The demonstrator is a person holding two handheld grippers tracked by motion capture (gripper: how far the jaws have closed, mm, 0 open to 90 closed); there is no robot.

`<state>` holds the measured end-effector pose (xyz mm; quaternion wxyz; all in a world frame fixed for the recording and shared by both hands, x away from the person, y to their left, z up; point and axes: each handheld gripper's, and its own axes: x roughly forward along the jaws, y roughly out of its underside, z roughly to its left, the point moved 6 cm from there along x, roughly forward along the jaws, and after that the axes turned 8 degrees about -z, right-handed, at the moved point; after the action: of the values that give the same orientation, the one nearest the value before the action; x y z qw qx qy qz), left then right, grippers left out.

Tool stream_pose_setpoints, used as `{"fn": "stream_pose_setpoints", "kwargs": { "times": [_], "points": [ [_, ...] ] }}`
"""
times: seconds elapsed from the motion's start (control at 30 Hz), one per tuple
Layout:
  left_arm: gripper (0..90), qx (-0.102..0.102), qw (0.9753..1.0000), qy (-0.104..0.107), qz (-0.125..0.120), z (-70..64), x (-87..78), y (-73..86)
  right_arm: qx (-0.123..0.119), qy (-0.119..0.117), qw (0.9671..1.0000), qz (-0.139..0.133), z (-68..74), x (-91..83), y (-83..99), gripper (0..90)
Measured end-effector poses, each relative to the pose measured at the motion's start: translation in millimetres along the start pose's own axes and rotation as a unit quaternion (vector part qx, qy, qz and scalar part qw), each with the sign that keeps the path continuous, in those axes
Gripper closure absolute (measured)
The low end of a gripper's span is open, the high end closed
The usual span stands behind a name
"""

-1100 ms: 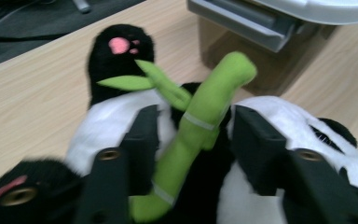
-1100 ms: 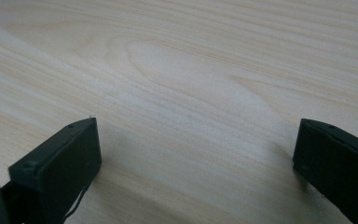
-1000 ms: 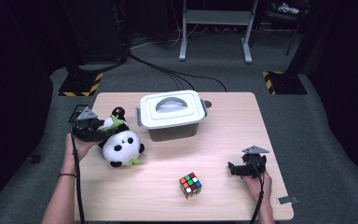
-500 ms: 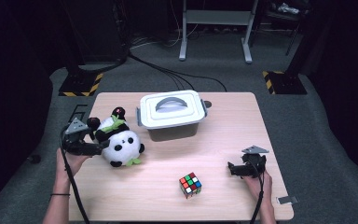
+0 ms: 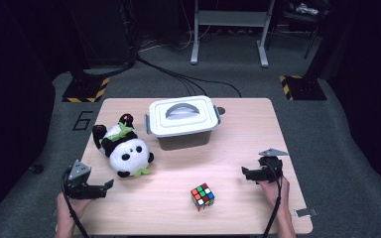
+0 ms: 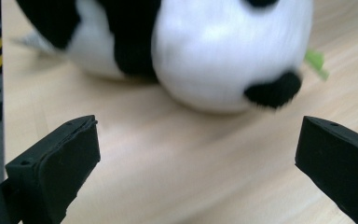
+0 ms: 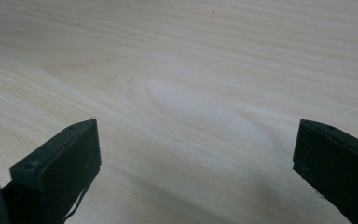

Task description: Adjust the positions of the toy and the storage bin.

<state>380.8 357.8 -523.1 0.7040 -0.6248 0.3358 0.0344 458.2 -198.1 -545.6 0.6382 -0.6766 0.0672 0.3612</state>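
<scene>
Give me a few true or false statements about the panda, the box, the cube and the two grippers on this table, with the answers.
1. The left gripper is shut on the plush panda. False: its jaws stand wide open, apart from the panda.
2. The white lidded box has its lid on. True.
3. The Rubik's cube sits on top of the box. False: it lies on the wooden table, nearer the person.
4. The right gripper is open over bare table. True.
5. The panda lies to the right of the box in the high view. False: it lies to its left.
</scene>
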Motion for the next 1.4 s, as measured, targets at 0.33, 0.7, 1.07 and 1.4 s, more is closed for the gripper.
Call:
{"fn": "stream_pose_setpoints", "kwargs": {
  "times": [0.33, 0.7, 1.07, 1.4],
  "points": [
    [0.0, -0.011, 0.9993, -0.018, 0.029, 2.7, 16.6, 33.6, -0.020, -0.029, 0.9991, -0.022, 16.5, 11.0, -63.8, 1.6],
    [0.0, -0.017, 0.9987, -0.025, 0.040, 5.7, 22.4, 45.5, -0.021, -0.053, 0.9976, -0.039, 24.6, 37.7, -123.6, 4.8],
    [0.0, -0.017, 0.9987, -0.026, 0.040, 5.8, 22.6, 45.5, 0.006, -0.052, 0.9970, -0.058, 21.2, 70.1, -170.1, 31.4],
    [0.0, -0.017, 0.9987, -0.026, 0.040, 5.8, 22.6, 45.5, 0.007, -0.051, 0.9981, -0.034, 23.8, 104.6, -192.2, 56.5]
  ]
}}
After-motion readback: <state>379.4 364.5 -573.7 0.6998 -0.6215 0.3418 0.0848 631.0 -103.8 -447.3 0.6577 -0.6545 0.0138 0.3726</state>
